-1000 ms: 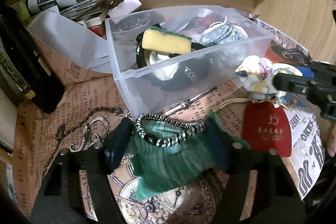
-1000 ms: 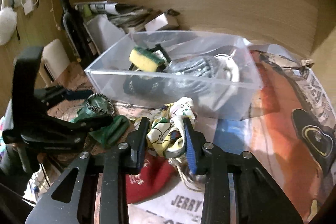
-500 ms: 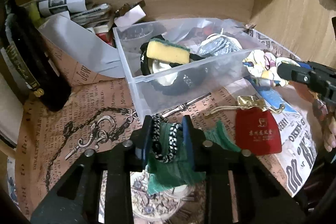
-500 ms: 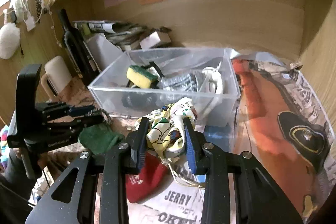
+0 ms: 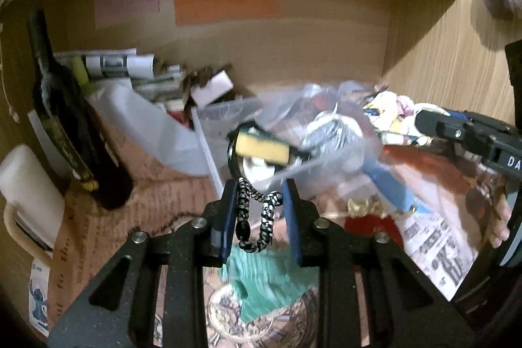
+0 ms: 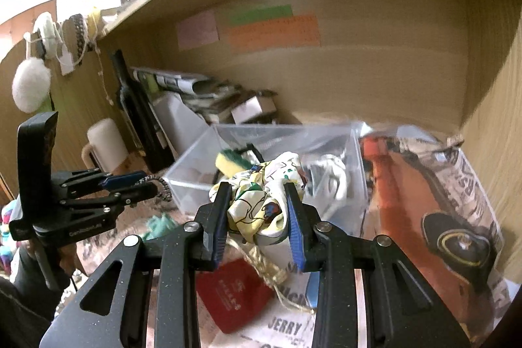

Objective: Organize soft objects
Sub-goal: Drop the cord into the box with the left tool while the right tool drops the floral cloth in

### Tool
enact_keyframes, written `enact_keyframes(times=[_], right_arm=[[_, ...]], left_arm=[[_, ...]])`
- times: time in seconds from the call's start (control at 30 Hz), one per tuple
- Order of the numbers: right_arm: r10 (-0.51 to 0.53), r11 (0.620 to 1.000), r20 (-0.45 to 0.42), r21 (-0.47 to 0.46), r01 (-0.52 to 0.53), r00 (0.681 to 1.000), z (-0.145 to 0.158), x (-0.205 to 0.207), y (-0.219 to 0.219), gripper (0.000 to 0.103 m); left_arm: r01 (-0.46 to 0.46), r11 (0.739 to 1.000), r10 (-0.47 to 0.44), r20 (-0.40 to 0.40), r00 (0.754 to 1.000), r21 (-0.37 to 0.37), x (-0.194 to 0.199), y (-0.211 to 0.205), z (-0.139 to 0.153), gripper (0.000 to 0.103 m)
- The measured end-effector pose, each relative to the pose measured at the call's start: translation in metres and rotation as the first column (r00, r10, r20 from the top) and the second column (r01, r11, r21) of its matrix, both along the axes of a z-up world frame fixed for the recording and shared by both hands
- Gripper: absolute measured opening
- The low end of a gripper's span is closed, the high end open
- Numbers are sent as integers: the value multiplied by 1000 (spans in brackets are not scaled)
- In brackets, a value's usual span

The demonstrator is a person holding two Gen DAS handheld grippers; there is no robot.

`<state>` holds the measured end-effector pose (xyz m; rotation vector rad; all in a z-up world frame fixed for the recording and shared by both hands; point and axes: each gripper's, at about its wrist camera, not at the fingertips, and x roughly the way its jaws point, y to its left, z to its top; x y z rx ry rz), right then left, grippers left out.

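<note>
My left gripper (image 5: 259, 211) is shut on a black-and-white braided hair tie (image 5: 257, 217) and holds it in the air in front of the clear plastic bin (image 5: 212, 145). A green cloth (image 5: 270, 282) lies on the table below it. My right gripper (image 6: 256, 214) is shut on a yellow-and-white patterned scrunchie (image 6: 261, 201) and holds it up near the bin (image 6: 355, 165). The bin holds a yellow-green sponge (image 5: 262, 147) and other soft items. The left gripper also shows in the right wrist view (image 6: 153, 185).
A dark wine bottle (image 5: 71, 132) and a white mug (image 5: 29, 194) stand at the left. Papers and a small box (image 5: 212, 83) pile against the wooden back wall. A red pouch with gold cord (image 6: 233, 292) and a blue item (image 5: 388, 185) lie on the newsprint table cover.
Both grippers rose from the table with their items. The left closed on the hair tie and lifted it off the green cloth. The right moved the scrunchie up toward the bin.
</note>
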<state>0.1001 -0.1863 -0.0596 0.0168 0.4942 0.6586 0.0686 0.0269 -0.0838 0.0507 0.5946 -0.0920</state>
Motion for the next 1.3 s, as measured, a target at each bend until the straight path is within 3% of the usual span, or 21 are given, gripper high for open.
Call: enact_keyframes(times=[0.33,0.63,0.87,1.1,1.2,1.27,1.3], right_arm=[[11,1000,66,13,-12,998,18,14,18,29],[6,1000,53,-28,-4,999,11,49,46,29],[-4,995,-48,-98,-1,999,-17,87,65,29],[-20,983,-144,-185,-7,989,-42,102,77,29],[-24,981,-149,-193,-6,989,-41,100,76,43],[-33,981,-127,-196,8,991,-37,94,75,60],[-36,981,-108,-195,15,993,-33,90,73,62]], left_arm=[[-42,999,42,63,997,-4,38,3,18,28],[-30,999,27,-81,996,-40,96,10,-8,28],[-17,998,7,-157,988,-62,113,12,-28,28],[12,999,-18,-151,988,-41,109,5,-28,50],[18,999,-25,-150,988,-45,107,7,-27,53],[16,999,-22,-137,990,-48,102,8,-24,55],[16,999,-22,-127,992,-48,99,8,-20,58]])
